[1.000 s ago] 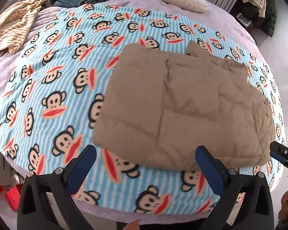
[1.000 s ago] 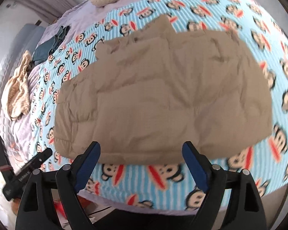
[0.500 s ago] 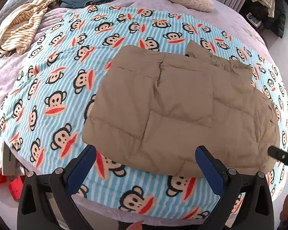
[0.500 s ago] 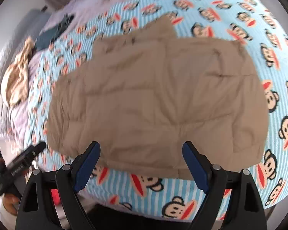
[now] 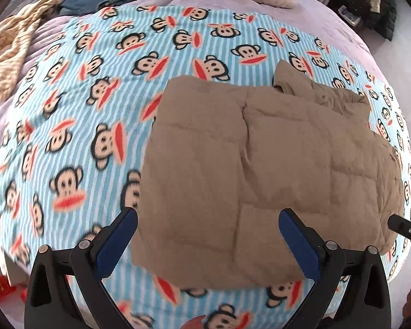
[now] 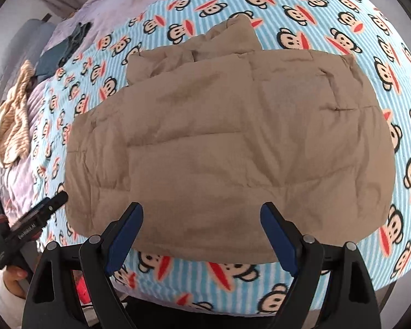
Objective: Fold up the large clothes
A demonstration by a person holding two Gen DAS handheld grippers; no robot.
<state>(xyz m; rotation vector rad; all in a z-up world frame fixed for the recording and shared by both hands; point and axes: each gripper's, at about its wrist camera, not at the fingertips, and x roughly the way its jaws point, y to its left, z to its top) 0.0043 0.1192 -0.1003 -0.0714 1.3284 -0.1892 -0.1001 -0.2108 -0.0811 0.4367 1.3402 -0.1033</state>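
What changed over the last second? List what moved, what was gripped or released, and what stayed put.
Both grippers closed in on the tan padded jacket: its near edge now sits between the open fingers of the left gripper and of the right gripper, where blanket showed before. Nothing was gripped or released. The jacket stays folded on the monkey-print blanket, in the same shape; both grippers stay open.

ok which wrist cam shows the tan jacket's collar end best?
Right wrist: the tan jacket is shown whole, with the bunched collar end unobstructed at the top. Left wrist shows the collar smaller, off toward the right, blurrier.
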